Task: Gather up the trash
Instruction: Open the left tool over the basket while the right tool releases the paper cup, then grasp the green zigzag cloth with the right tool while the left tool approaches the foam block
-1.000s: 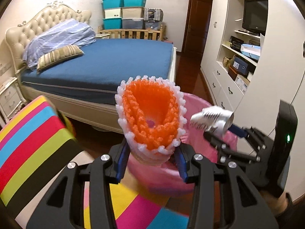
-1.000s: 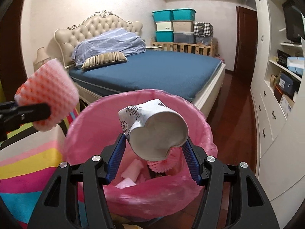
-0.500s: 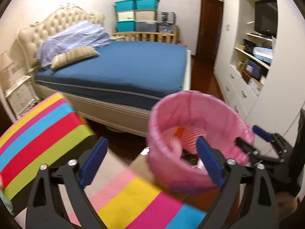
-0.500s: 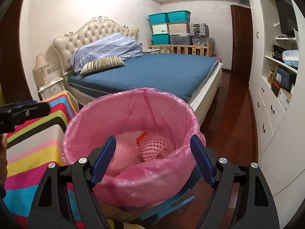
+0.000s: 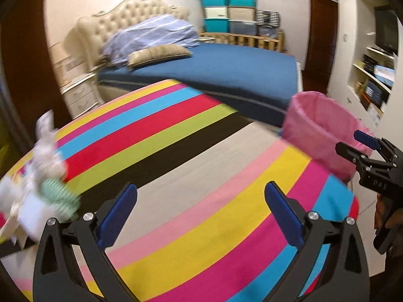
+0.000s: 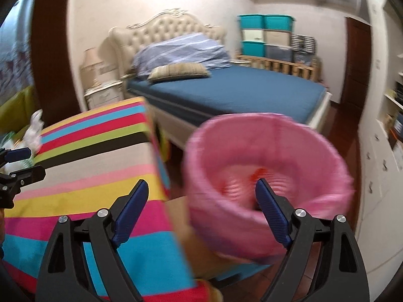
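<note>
Left hand-held gripper [image 5: 201,214]: jaws wide apart, just opened further, nothing between them, above striped surface [image 5: 176,166]. Right hand-held gripper [image 6: 201,206]: likewise spread, empty, at pink-lined bin [image 6: 314,146]. Crumpled trash [image 5: 42,183] heaped at surface's left edge; orange-red trash [image 6: 259,172] inside bin.

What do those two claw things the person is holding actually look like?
Both match: the left gripper and the right gripper are matte black plastic forks with triangular cut-outs, silver round bolts at the joints, and ribbed dark blue pads on the fingers. The right one's side carries faint embossed lettering, unreadable.
</note>
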A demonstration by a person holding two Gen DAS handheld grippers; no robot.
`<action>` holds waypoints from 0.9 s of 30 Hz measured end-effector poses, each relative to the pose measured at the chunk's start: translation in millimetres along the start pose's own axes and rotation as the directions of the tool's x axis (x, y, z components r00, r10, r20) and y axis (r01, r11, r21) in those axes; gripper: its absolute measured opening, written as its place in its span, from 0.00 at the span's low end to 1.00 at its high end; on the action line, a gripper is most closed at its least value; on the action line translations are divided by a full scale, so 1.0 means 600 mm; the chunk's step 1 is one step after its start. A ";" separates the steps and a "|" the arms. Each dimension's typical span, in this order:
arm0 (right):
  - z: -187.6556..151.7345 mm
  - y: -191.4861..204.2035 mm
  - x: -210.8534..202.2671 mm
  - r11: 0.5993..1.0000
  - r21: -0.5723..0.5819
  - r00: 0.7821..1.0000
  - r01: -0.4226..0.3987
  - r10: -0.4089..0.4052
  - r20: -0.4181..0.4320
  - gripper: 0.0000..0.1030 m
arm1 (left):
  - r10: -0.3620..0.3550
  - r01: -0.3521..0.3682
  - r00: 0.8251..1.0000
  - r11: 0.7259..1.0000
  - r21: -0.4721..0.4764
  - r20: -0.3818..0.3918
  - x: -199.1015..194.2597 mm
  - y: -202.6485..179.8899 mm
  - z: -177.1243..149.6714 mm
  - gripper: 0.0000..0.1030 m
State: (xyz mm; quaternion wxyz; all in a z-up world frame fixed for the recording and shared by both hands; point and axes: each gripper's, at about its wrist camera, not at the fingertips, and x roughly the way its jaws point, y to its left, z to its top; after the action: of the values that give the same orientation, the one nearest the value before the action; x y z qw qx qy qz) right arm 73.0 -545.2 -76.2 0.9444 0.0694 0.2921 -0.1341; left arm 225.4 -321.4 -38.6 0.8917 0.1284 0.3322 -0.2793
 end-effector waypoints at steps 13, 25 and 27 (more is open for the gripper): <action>0.004 0.318 0.021 0.929 -0.262 0.965 -0.262 0.245 -0.098 0.80 | 0.286 -0.288 0.957 0.936 -0.204 -0.039 -0.167 0.288 -0.170 0.95; 0.015 0.515 0.047 0.827 -0.413 0.924 -0.382 0.344 -0.168 0.79 | 0.390 -0.415 0.909 0.812 -0.409 -0.149 -0.218 0.461 -0.259 0.95; 0.023 0.530 0.071 0.830 -0.416 0.928 -0.372 0.321 -0.189 0.73 | 0.377 -0.408 0.912 0.803 -0.435 -0.159 -0.221 0.472 -0.268 0.95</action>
State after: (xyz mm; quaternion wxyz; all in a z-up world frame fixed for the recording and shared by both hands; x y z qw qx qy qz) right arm 207.6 -253.9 -72.3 0.9257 -0.0889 0.3495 0.1139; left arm 224.3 29.7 -58.7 0.9235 -0.0111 0.3835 0.0020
